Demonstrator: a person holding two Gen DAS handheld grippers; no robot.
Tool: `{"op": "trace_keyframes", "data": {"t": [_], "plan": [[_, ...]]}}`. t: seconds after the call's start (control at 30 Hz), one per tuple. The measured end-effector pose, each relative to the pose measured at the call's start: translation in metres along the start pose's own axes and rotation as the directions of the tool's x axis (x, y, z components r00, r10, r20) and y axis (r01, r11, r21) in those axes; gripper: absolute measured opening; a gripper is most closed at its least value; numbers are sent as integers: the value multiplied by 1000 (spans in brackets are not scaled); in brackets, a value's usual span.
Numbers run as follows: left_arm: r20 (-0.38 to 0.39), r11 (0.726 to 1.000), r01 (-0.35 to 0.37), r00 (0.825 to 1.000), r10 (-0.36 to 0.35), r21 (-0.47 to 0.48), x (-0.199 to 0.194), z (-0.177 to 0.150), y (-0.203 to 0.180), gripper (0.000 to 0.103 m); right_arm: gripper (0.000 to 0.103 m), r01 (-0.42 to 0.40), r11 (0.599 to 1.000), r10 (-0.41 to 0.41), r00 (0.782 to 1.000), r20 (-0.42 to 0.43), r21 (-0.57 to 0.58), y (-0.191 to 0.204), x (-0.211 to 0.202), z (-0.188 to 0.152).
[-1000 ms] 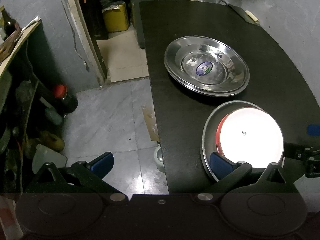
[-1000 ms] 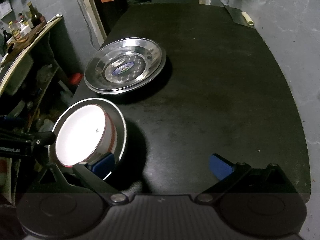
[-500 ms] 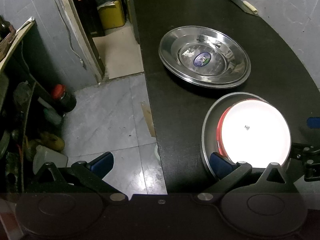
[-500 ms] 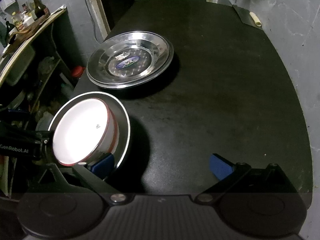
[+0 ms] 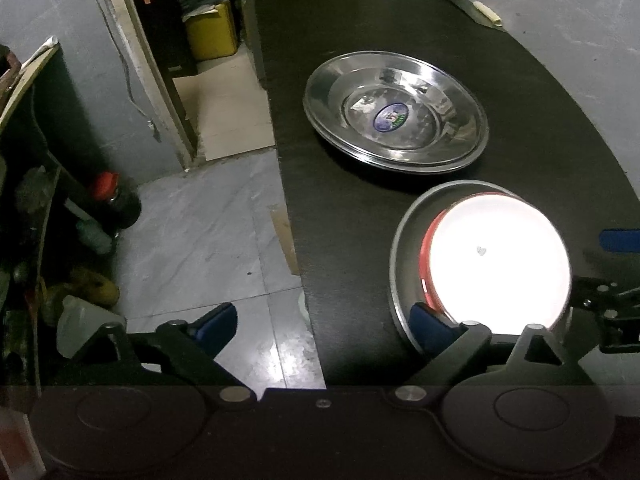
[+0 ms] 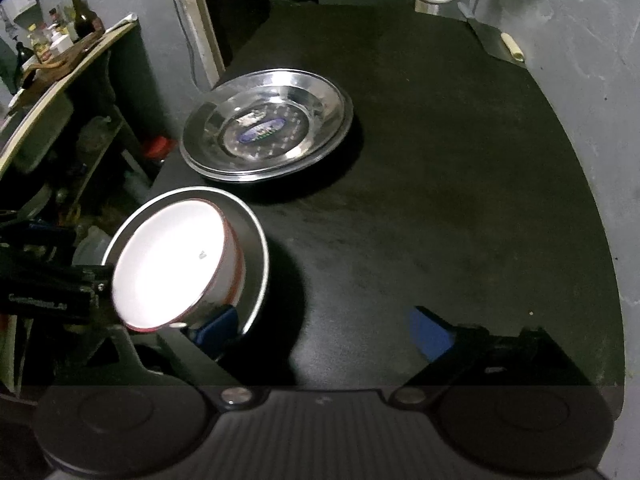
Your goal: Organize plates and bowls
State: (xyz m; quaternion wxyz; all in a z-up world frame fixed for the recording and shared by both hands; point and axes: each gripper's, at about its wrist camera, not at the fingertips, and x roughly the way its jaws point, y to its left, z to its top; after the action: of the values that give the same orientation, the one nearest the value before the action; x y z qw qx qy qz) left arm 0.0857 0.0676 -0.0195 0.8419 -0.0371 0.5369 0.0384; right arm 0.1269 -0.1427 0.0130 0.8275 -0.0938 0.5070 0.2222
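A white bowl with a red rim (image 5: 496, 256) sits inside a steel bowl (image 5: 404, 248) near the front left edge of the black table (image 5: 360, 208). It also shows in the right wrist view (image 6: 168, 264), in the steel bowl (image 6: 256, 248). A stack of steel plates (image 5: 396, 116) with a blue sticker lies farther back, seen too in the right wrist view (image 6: 268, 128). My left gripper (image 5: 324, 320) is open, its right finger at the bowls' near left side. My right gripper (image 6: 324, 328) is open, its left finger at the bowls' near right side. Each finger looks close to the bowls; contact is unclear.
A cleaver (image 6: 496, 40) lies at the table's far right by the grey wall. Left of the table is tiled floor (image 5: 208, 240), a shelf with bottles (image 6: 52, 40), a red-capped jar (image 5: 116, 196) and a yellow box (image 5: 212, 32).
Both grippers have shifted a little, so plates and bowls sit lower and nearer in both views. The nested bowls look slightly more tilted in the right wrist view. Both grippers stay open.
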Motion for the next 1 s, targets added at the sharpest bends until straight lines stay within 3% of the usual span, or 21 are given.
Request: {"op": "trace_keyframes", "data": {"t": [0.23, 0.33, 0.4, 0.5, 0.6, 0.73, 1.0], "plan": [[15, 999, 46, 999, -46, 8, -3, 0, -2, 75, 74, -35, 999, 36, 999, 12, -22, 5, -6, -2], [25, 996, 87, 996, -87, 16, -5, 0, -3, 56, 67, -62, 998, 63, 998, 13, -28, 7, -7, -2], [31, 992, 122, 992, -123, 33, -7, 0, -7, 36, 64, -75, 996, 76, 997, 13, -38, 10, -8, -2], [35, 990, 132, 990, -134, 57, -8, 0, -11, 28, 59, -94, 995, 95, 995, 10, -37, 10, -8, -2], [36, 987, 150, 988, -152, 58, -8, -1, -12, 21, 52, -129, 991, 130, 992, 7, -14, 7, -7, -3], [36, 984, 164, 985, -167, 73, -7, -1, -13, 15, 21, -207, 978, 207, 978, 6, 0, 5, -7, -4], [37, 982, 169, 984, -172, 79, -8, -1, -12, 15, 20, -225, 974, 225, 974, 7, 3, 8, -6, -3]]}}
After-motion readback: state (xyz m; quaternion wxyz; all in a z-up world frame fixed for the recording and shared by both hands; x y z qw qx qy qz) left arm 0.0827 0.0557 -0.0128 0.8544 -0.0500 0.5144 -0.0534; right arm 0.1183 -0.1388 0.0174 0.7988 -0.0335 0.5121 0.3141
